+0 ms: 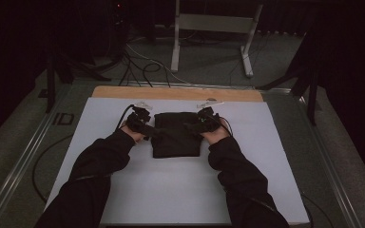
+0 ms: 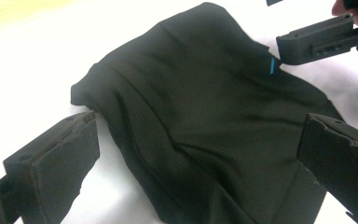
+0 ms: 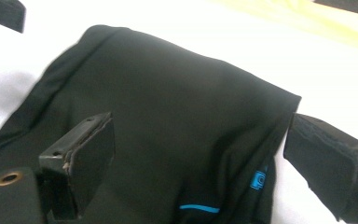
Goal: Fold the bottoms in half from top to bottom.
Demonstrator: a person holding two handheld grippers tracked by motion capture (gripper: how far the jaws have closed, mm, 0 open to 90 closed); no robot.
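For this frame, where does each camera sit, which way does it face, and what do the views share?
High view: above the person's side, looking forward and down on the white table; both forearms, left gripper and right gripper show.
Left gripper view: rides the left gripper, facing the black garment between open jaws.
Right gripper view: likewise, from the opposite side.
All share the garment.

The high view was dim, its surroundings nearly black, and only the white board (image 1: 180, 190) caught light. Both gripper views were overexposed: the board glared white, the black cloth (image 2: 200, 121) lost detail, and the near jaws blurred.
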